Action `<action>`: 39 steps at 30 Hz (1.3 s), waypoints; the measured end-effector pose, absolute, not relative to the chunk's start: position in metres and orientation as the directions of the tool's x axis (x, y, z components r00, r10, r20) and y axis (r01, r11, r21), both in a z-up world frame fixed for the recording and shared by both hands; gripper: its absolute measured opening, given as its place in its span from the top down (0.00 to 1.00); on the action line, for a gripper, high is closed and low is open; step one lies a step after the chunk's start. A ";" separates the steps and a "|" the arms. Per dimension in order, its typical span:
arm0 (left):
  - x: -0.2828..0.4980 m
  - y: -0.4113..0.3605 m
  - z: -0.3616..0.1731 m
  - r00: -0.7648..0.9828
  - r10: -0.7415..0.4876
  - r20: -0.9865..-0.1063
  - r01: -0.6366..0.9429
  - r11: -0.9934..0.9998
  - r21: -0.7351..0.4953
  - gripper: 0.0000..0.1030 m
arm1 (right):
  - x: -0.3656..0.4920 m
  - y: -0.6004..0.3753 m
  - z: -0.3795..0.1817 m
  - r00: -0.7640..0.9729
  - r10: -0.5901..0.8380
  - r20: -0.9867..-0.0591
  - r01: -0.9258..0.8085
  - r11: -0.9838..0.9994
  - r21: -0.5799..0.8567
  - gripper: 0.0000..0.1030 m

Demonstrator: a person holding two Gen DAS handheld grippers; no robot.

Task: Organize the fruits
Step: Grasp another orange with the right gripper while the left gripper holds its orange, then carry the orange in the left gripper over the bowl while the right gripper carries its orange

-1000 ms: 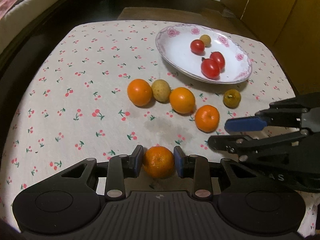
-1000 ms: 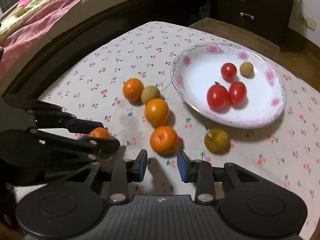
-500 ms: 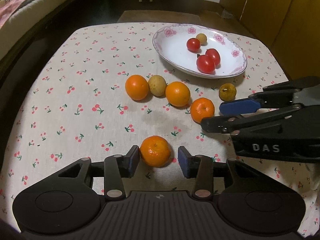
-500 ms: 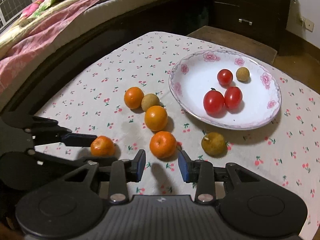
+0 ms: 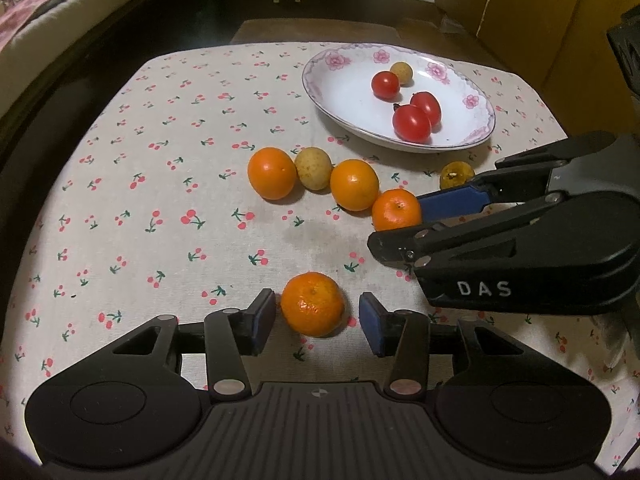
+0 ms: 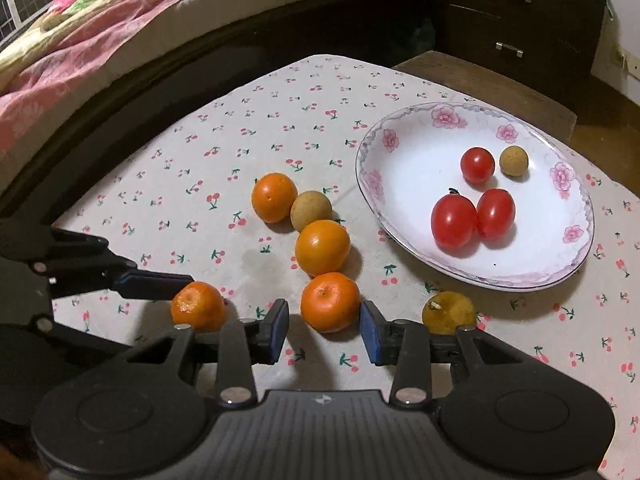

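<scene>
Left wrist view: left gripper (image 5: 318, 322) over cherry-print tablecloth (image 5: 160, 184), jaws opening, rough-skinned mandarin (image 5: 312, 304) lying between the blue pads with a gap on either side, not pinched; stem dimple turned up toward the lens, body near round, no clear long axis. Right gripper (image 5: 400, 222) entering from the right edge — seen side-on, one blue pad beside a second mandarin (image 5: 396, 209), spread not readable from this angle. Behind, a slanting row: orange (image 5: 272, 173), tan round fruit (image 5: 313, 168), orange (image 5: 354, 185), each touching the next. Dull yellow fruit (image 5: 456, 174) just beside the near rim of the floral plate (image 5: 344, 92), partly hidden by the right gripper. Right wrist view: right gripper (image 6: 324, 330) with jaws opening, second mandarin (image 6: 330, 301) between the pads, right pad at or close to the skin, left pad clear, stem dimple facing up; yellow fruit (image 6: 449, 312) shown whole, stub stem pointing up-left; left gripper (image 6: 176, 284) side-on at left with the rough-skinned mandarin (image 6: 198, 306). On the plate (image 6: 400, 152): three red tomatoes — two oval ones (image 6: 454, 221) touching, one small round one (image 6: 477, 164) — and a small tan fruit (image 6: 513, 161).
</scene>
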State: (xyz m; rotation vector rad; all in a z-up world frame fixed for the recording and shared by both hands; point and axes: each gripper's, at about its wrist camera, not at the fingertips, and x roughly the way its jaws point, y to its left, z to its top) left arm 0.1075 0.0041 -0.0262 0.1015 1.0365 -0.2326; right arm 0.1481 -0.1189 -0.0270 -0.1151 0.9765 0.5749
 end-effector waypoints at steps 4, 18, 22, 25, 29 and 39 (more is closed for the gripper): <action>0.107 0.004 -0.026 0.486 -0.142 -0.862 0.236 0.971 -0.026 0.50 | 0.151 -0.120 -0.027 0.426 0.423 -0.800 -0.502 0.846 0.180 0.60; 0.107 0.005 -0.027 0.482 -0.137 -0.865 0.238 0.971 -0.021 0.50 | 0.154 -0.115 -0.029 0.421 0.395 -0.816 -0.470 0.865 0.176 0.61; 0.107 0.007 -0.026 0.487 -0.130 -0.864 0.235 0.972 -0.014 0.57 | 0.153 -0.117 -0.028 0.434 0.379 -0.818 -0.465 0.871 0.157 0.70; 0.108 0.009 -0.025 0.485 -0.131 -0.865 0.229 0.973 -0.019 0.60 | 0.149 -0.117 -0.027 0.441 0.361 -0.822 -0.475 0.871 0.127 0.70; 0.107 0.005 -0.024 0.486 -0.123 -0.865 0.237 0.971 -0.004 0.61 | 0.142 -0.121 -0.020 0.444 0.371 -0.816 -0.477 0.868 0.135 0.70; 0.108 -0.012 -0.008 0.516 -0.152 -0.843 0.260 0.966 -0.015 0.61 | 0.125 -0.139 0.002 0.492 0.373 -0.787 -0.442 0.886 0.143 0.70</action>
